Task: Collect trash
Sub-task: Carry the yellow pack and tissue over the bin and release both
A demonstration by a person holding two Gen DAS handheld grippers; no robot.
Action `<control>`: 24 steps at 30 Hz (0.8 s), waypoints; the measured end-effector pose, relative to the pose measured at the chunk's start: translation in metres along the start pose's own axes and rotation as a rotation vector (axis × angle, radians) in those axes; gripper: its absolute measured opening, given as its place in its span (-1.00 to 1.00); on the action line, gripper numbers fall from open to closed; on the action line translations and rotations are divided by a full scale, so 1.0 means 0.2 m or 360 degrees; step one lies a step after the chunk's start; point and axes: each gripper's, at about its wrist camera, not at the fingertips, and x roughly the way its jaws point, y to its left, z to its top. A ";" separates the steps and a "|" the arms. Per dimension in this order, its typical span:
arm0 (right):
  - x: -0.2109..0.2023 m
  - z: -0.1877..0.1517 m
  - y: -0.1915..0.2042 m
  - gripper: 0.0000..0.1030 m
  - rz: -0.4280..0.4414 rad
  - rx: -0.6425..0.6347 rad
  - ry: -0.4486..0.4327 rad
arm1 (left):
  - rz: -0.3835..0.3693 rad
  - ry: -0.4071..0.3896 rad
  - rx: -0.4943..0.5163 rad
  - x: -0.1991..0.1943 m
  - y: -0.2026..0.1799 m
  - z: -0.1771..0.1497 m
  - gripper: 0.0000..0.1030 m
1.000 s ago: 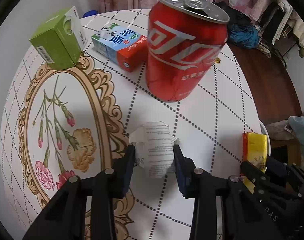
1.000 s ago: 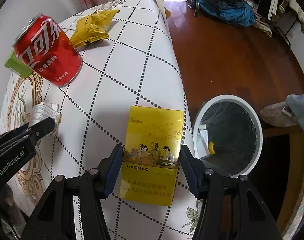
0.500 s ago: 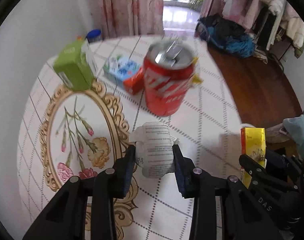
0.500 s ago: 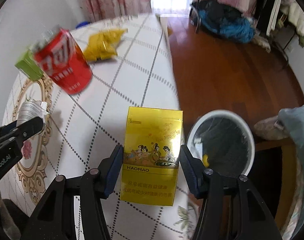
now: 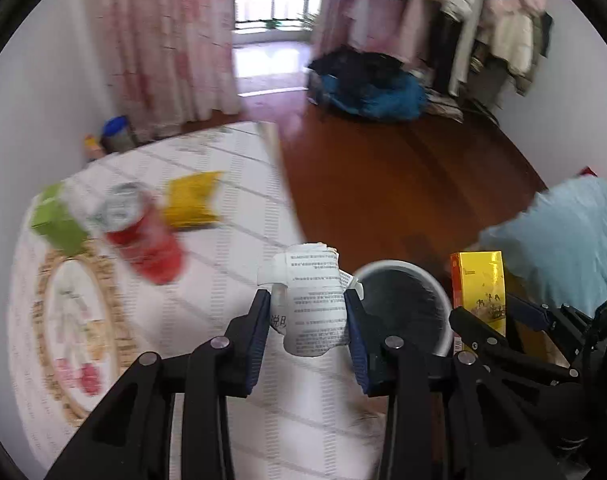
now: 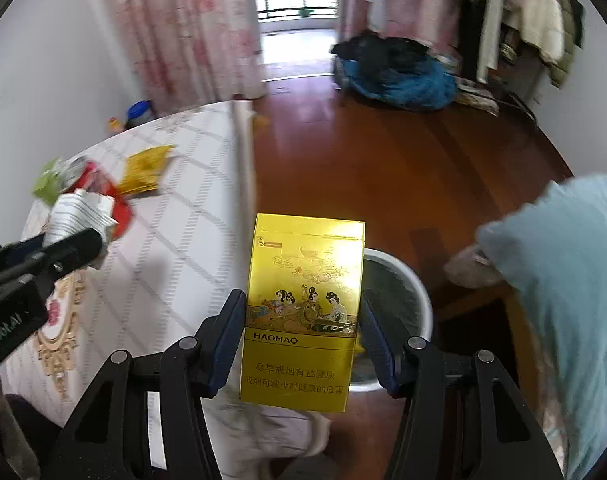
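Above the surface's [image 5: 223,280] edge, the left hand-held gripper [image 5: 308,322] clamps crumpled paper [image 5: 313,304] and the right hand-held gripper [image 6: 301,344] grips a yellow pack [image 6: 303,304]; releasing before reaching the bin [image 5: 403,268] risks floor misses.

Both of my grippers pointed steeply downward, side by side. My left gripper [image 5: 308,316] was clamped on a crumpled printed paper [image 5: 313,304], its blue pads [image 5: 259,332] pressed against both sides of the wad, which stood up past the fingertips. My right gripper [image 6: 301,320] was clamped on a yellow cigarette pack [image 6: 303,304], held upright by its narrow sides and gripped at about mid-height. From the right wrist view, my left gripper sat at the left edge; from the left wrist view, my right sat at the lower right.
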 end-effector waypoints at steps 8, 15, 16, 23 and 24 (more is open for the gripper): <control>0.23 -0.08 -0.51 0.14 -0.0068 0.0190 0.0145 | -0.0150 0.0206 0.0117 0.41 -0.40 0.05 -0.36; 0.57 -0.15 -0.75 0.14 -0.0006 0.0341 0.0302 | -0.0225 0.0363 0.0155 0.67 -0.51 0.03 -0.28; 0.60 -0.15 -0.76 0.14 0.0005 0.0350 0.0315 | -0.0218 0.0372 0.0162 0.70 -0.52 0.03 -0.28; 0.81 -0.16 -0.82 0.16 0.0051 0.0392 0.0363 | -0.0211 0.0407 0.0202 0.79 -0.56 0.01 0.62; 0.83 -0.16 -0.83 0.17 0.0047 0.0389 0.0374 | -0.0207 0.0403 0.0205 0.79 -0.56 0.01 0.86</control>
